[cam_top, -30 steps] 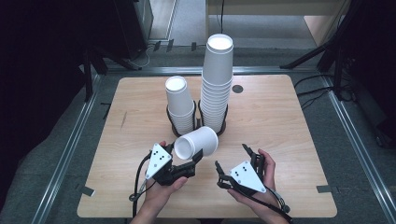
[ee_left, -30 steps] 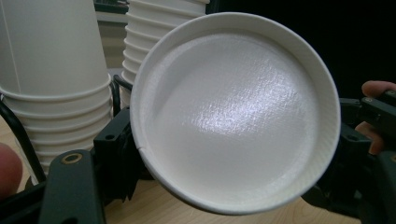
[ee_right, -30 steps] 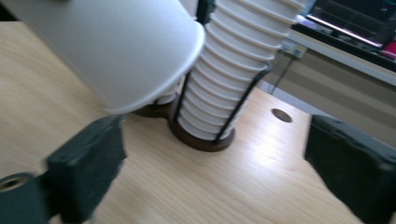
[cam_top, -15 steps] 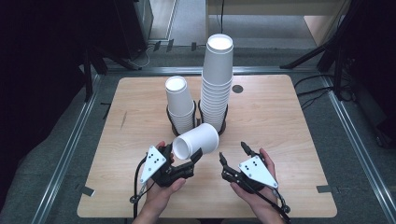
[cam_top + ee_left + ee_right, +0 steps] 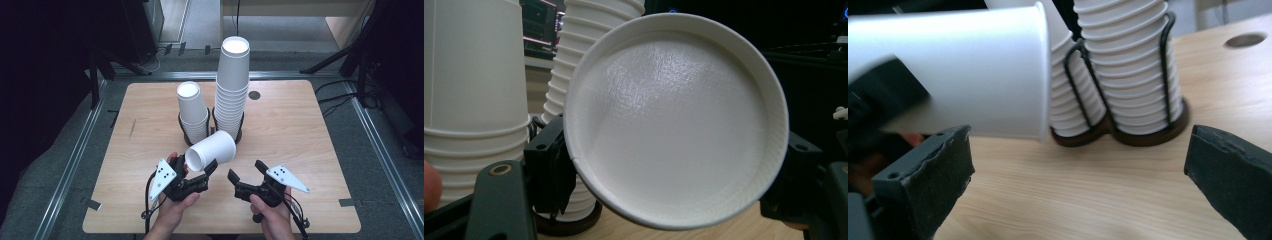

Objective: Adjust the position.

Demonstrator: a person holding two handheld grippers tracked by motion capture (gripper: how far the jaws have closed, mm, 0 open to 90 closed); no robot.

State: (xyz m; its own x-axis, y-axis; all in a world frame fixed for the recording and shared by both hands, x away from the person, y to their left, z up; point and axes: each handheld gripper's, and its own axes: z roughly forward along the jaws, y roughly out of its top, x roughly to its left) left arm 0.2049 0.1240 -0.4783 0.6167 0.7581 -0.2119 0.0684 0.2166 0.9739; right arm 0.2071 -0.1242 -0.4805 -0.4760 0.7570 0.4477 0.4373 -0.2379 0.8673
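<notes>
My left gripper (image 5: 196,172) is shut on a white paper cup (image 5: 211,152) that lies on its side above the table, in front of the cup holder. In the left gripper view the cup's round base (image 5: 674,115) faces the camera, and black pads (image 5: 549,167) press on it from both sides. My right gripper (image 5: 245,171) hovers just right of the cup, open, with nothing between its jaws. In the right gripper view the held cup (image 5: 963,70) sits at upper left, above the left fingertip (image 5: 940,172).
A black wire holder (image 5: 212,136) at the table's middle carries a short cup stack (image 5: 192,112) and a tall cup stack (image 5: 232,85). A round hole (image 5: 254,95) marks the tabletop (image 5: 310,145) behind them. Dark floor and metal rails surround the table.
My right gripper has turned so its jaws point left at the held cup. The left hand has shifted slightly, and the cup stays in nearly the same place.
</notes>
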